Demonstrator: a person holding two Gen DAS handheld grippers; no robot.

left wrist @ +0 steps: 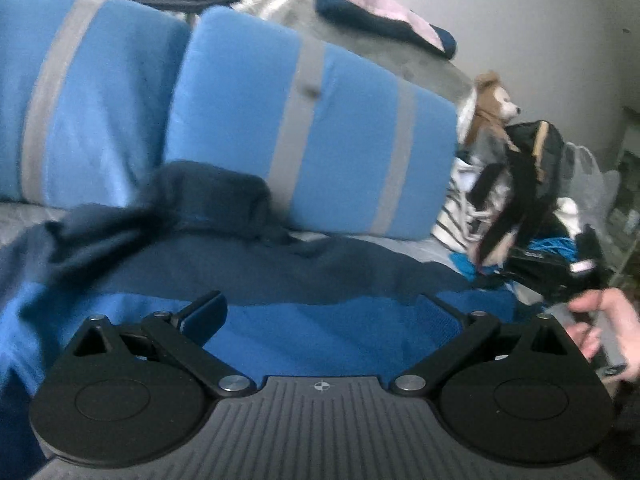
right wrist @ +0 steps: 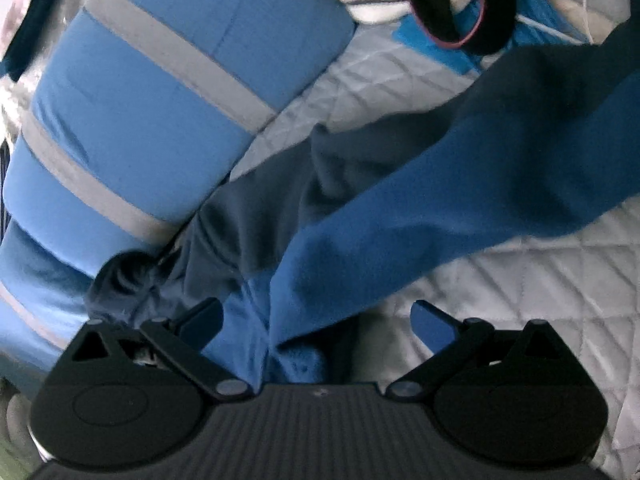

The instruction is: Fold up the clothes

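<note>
Left hand-held gripper (left wrist: pixel 320 316) and right hand-held gripper (right wrist: pixel 318 320), both with fingers spread wide apart.

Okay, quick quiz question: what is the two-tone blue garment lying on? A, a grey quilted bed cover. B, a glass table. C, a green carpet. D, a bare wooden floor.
A: in the right wrist view the royal-blue and navy fleece garment lies spread across a light grey bed cover stitched in a diamond quilt pattern, beside blue pillows with grey stripes.

Bed: grey quilt (right wrist: pixel 520 280) | centre: blue garment (right wrist: pixel 400 220) | 10 o'clock: pillows (right wrist: pixel 140 120) | 1 o'clock: clothes pile (left wrist: pixel 520 220)
</note>
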